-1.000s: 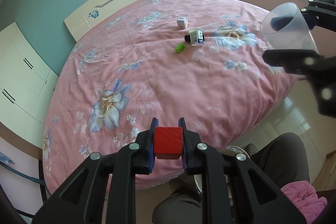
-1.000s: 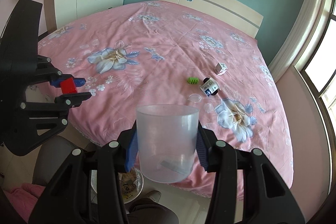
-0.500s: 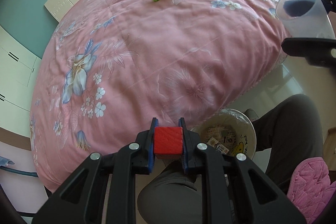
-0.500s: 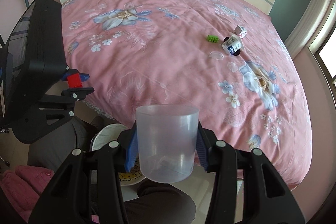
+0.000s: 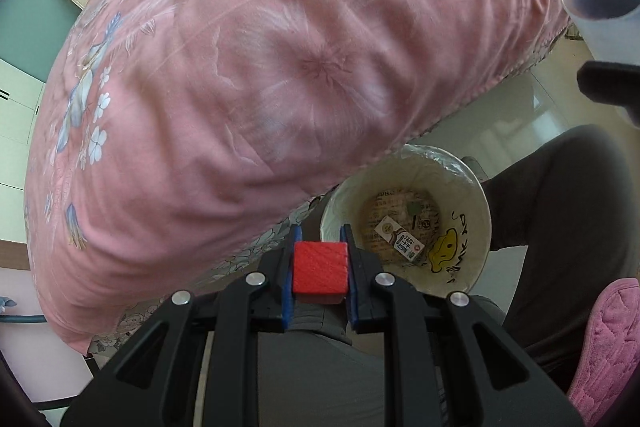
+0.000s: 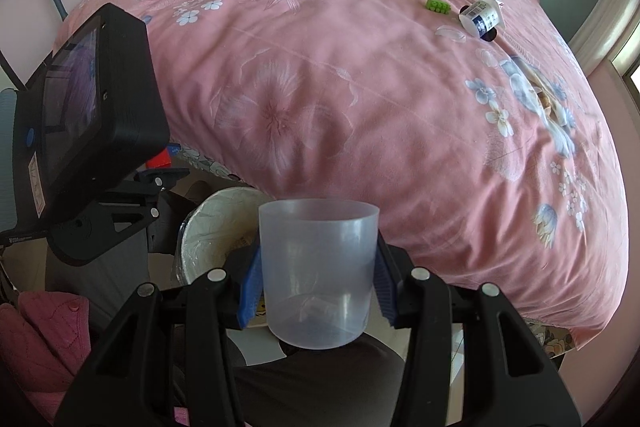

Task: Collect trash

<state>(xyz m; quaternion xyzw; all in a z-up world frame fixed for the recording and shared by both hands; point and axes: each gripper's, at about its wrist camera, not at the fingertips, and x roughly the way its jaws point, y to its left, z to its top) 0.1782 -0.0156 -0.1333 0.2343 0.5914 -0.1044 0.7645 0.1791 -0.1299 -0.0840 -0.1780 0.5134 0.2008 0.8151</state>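
Note:
My left gripper is shut on a red block, held just left of and above a round bin lined with a plastic bag; a small carton lies inside it. My right gripper is shut on a translucent plastic cup, which also shows at the right edge of the left wrist view as the cup. In the right wrist view the bin sits on the floor at the bed's edge, to the left of the cup and partly behind it. The left gripper's body hangs over it.
The pink flowered bed fills the background. On it lie a green brick, a small bottle and a clear lid. A person's dark trouser legs and a pink slipper are beside the bin.
Both grippers have come down from over the bed toward the floor and tilted downward. The bin, hardly visible before, is now right under them. Both grips are unchanged.

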